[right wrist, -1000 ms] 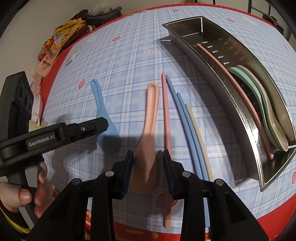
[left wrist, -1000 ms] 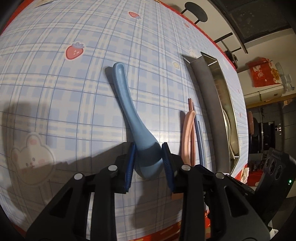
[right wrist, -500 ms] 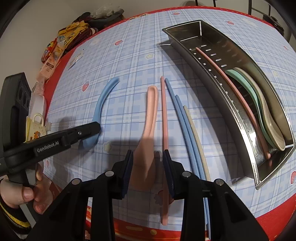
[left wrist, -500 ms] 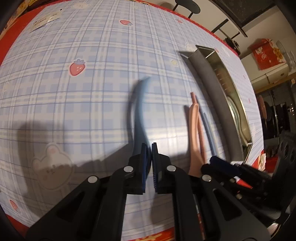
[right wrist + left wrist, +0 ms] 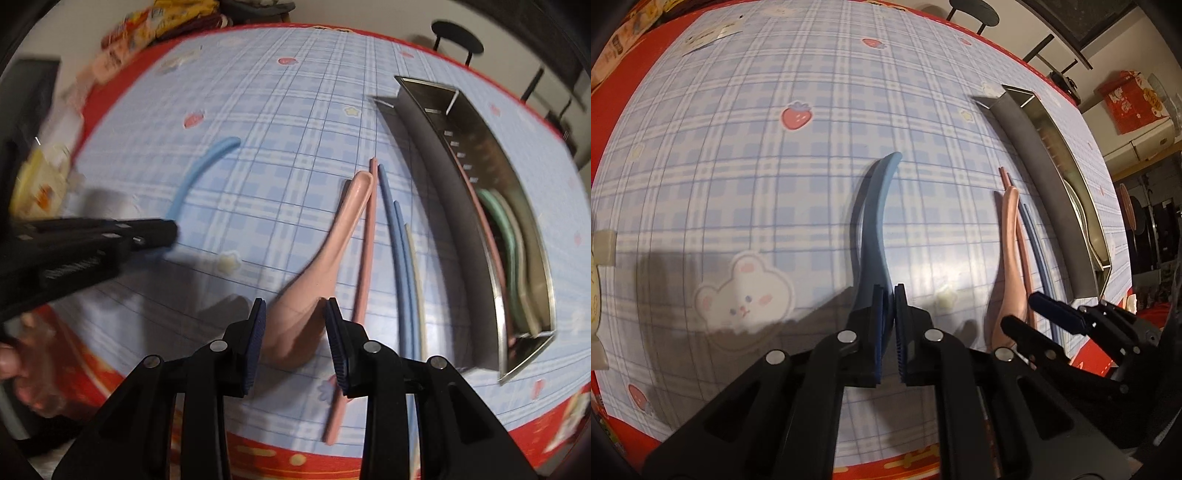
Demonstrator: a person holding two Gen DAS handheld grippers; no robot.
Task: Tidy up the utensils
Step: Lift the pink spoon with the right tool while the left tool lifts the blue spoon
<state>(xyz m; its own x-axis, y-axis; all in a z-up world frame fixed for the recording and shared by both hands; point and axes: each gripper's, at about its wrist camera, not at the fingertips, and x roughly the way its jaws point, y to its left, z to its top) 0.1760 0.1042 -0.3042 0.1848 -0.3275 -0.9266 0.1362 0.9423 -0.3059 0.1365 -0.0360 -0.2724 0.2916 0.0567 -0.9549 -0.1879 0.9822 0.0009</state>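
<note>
Your left tool (image 5: 888, 291) is clenched nearly flat on the bowl end of the blue spoon (image 5: 875, 221); the pads grip it edge-on and its handle curves toward the upper centre of the left wrist frame. In the right wrist frame that same tool (image 5: 162, 234) enters from the left edge, badly blurred, and white lettering on its body cannot be read.

Your right tool (image 5: 293, 314) stands partly open astride the bowl of the pink spoon (image 5: 332, 251). Both pads appear to bear on the bowl's sides, though blur leaves that contact uncertain. The spoon's handle runs toward the upper right of centre.

Just right of the pink spoon, on the plaid tabletop (image 5: 295, 110), lie a pink chopstick (image 5: 364, 280), two blue chopsticks (image 5: 400, 266) and a cream chopstick (image 5: 415, 266), side by side.

The steel tray (image 5: 454, 173) lies along the right of the frame. It holds a pink chopstick against its near wall, a green spoon (image 5: 498, 218) and a beige spoon.

Snack packets at the upper left carry print too blurred to read.
</note>
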